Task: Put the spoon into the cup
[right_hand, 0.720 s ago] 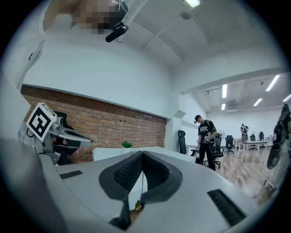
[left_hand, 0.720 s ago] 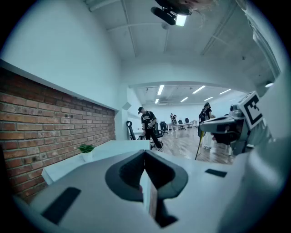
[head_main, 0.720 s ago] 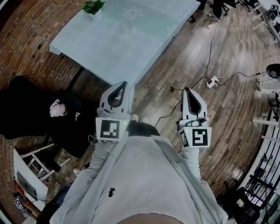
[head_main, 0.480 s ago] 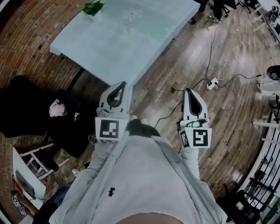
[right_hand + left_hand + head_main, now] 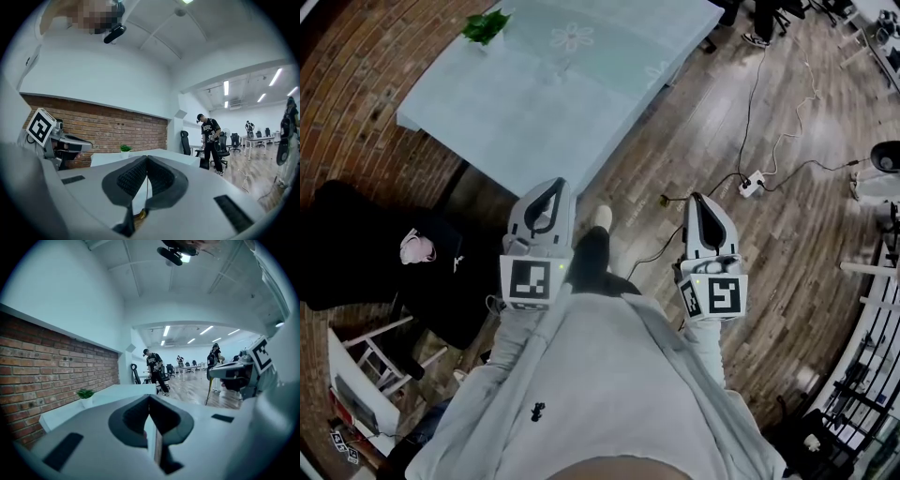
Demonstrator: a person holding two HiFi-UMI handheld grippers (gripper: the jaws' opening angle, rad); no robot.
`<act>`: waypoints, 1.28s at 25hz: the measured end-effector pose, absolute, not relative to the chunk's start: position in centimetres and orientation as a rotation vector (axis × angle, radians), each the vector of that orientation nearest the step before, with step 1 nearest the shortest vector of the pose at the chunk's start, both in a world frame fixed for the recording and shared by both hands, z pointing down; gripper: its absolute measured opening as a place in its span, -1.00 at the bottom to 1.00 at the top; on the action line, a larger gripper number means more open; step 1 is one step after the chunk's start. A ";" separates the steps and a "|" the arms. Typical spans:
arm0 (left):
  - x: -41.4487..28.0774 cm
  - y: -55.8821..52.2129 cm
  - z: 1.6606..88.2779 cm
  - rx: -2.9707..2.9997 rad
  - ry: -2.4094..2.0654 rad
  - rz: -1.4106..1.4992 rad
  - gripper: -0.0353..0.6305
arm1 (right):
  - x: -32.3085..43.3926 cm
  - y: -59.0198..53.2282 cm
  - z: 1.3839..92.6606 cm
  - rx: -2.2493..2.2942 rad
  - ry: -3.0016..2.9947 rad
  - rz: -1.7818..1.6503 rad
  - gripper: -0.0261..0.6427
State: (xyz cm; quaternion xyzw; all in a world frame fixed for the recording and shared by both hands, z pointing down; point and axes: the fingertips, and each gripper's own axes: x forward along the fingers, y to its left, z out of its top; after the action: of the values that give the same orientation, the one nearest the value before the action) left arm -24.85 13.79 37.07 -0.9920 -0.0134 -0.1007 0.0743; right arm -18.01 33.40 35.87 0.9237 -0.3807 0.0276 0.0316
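No spoon or cup shows in any view. In the head view my left gripper (image 5: 552, 184) and right gripper (image 5: 695, 198) are held side by side in front of the body, over the wooden floor, pointing toward the pale table (image 5: 572, 94). Both are shut with nothing between the jaws. In the left gripper view the jaw tips (image 5: 149, 397) meet, and the table's corner lies ahead. The right gripper view shows its tips (image 5: 147, 158) pressed together, with the left gripper (image 5: 56, 138) off to the side.
A small potted plant (image 5: 485, 26) stands at the table's far left corner. Dark clothing lies over furniture (image 5: 384, 253) on the left by a brick wall. Cables and a power strip (image 5: 752, 182) lie on the floor to the right. A person (image 5: 211, 140) stands beyond the table.
The table has slid slightly left in the head view. A shoe has come forward between the grippers. Both grippers have edged a little forward and stay shut.
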 end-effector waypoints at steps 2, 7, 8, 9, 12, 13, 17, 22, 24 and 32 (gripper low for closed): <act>-23.0 13.2 37.1 -2.988 -0.033 -0.293 -0.84 | -16.3 32.9 35.8 2.836 -1.174 0.084 -0.87; -17.5 11.2 37.2 -2.996 -0.036 -0.267 -0.84 | -11.2 30.7 35.6 2.810 -1.184 0.080 -0.87; -16.4 10.8 37.3 -3.002 -0.039 -0.266 -0.84 | -10.1 30.1 35.5 2.809 -1.181 0.076 -0.87; -15.2 10.4 37.2 -3.006 -0.042 -0.263 -0.84 | -9.0 29.6 35.4 2.806 -1.179 0.070 -0.87; -12.0 9.0 36.9 -3.012 -0.045 -0.251 -0.84 | -5.9 27.7 34.8 2.797 -1.182 0.048 -0.87; -10.9 8.4 36.7 -3.011 -0.045 -0.247 -0.84 | -4.9 27.1 34.6 2.795 -1.185 0.045 -0.87; -7.6 6.1 36.4 -3.015 -0.040 -0.243 -0.84 | -1.6 24.7 34.5 2.783 -1.195 0.054 -0.87; -4.7 4.1 36.9 -3.026 -0.041 -0.257 -0.84 | 1.4 22.5 34.8 2.773 -1.193 0.070 -0.87; -4.0 3.7 37.2 -3.030 -0.044 -0.268 -0.84 | 2.1 21.9 35.0 2.775 -1.192 0.082 -0.87; -2.4 2.2 38.9 -3.039 0.003 -0.343 -0.84 | 4.6 19.8 36.4 2.748 -1.255 0.143 -0.87</act>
State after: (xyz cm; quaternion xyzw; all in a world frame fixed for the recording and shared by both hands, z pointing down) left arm -2.39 2.23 38.87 -0.9928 0.0008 -0.1121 0.0416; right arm 4.63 19.81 36.44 0.9070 -0.4144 0.0471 0.0587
